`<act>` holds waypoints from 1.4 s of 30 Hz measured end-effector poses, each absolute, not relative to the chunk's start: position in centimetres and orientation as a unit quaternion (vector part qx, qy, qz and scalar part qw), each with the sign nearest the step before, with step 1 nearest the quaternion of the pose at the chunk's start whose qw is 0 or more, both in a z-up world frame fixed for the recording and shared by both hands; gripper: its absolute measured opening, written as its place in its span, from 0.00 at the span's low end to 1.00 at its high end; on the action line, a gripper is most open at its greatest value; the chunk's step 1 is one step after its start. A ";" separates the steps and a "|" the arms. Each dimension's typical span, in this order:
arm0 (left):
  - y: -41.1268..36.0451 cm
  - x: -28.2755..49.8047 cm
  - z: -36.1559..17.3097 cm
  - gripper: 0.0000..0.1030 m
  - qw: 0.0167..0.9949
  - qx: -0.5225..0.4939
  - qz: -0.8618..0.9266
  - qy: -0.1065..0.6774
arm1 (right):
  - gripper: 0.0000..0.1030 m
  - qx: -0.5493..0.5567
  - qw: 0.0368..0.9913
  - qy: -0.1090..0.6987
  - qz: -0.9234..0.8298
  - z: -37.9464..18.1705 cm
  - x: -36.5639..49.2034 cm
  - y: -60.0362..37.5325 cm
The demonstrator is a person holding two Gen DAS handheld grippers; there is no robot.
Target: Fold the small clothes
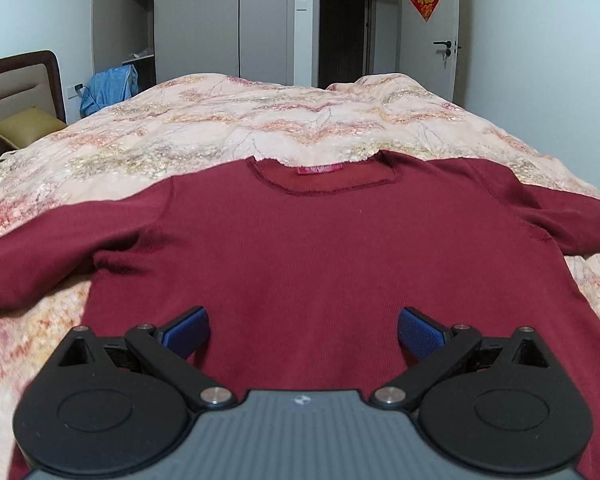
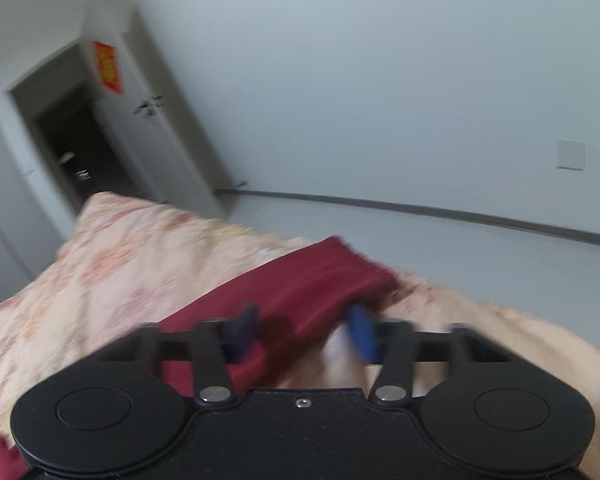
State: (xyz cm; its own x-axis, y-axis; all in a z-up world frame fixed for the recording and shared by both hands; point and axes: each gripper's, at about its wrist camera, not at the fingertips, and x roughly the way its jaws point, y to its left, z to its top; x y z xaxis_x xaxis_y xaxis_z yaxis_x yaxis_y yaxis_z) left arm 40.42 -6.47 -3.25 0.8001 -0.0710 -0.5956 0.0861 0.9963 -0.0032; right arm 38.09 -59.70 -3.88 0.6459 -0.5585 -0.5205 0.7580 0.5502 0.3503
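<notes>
Left wrist view: left gripper (image 1: 303, 330) spread above the near hem of a maroon sweater (image 1: 300, 248) lying flat on the bed quilt (image 1: 260, 120). Right wrist view, blurred: right gripper (image 2: 304, 334) spread, straddling the sleeve (image 2: 324, 276). Soft, light knit; best pinched at 1 cuff edge.

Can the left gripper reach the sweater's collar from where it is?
Probably yes. The left gripper stands open over the lower part of the sweater, and the collar lies straight ahead, with only flat cloth between and nothing on top of it.
</notes>
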 end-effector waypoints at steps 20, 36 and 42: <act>2.4 43.3 3.3 1.00 0.953 -0.064 0.024 0.295 | 0.03 -0.102 0.993 0.054 0.038 7.2 46.3 -25.1; 9.1 42.5 1.7 1.00 0.955 -0.121 0.059 0.263 | 0.49 -0.180 0.935 0.197 0.232 -1.1 42.4 -9.5; 6.8 43.5 0.4 1.00 0.961 -0.148 -0.015 0.235 | 0.78 -0.153 0.952 0.194 0.179 0.9 42.2 -17.3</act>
State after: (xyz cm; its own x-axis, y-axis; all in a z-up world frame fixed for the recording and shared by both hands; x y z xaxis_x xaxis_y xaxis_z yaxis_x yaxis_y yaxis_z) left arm 43.47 6.79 0.43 0.8891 -0.0992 -0.4469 -0.0398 0.9558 -0.2914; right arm 42.21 -17.26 0.94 0.8605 0.2821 -0.4242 -0.4011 0.8886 -0.2227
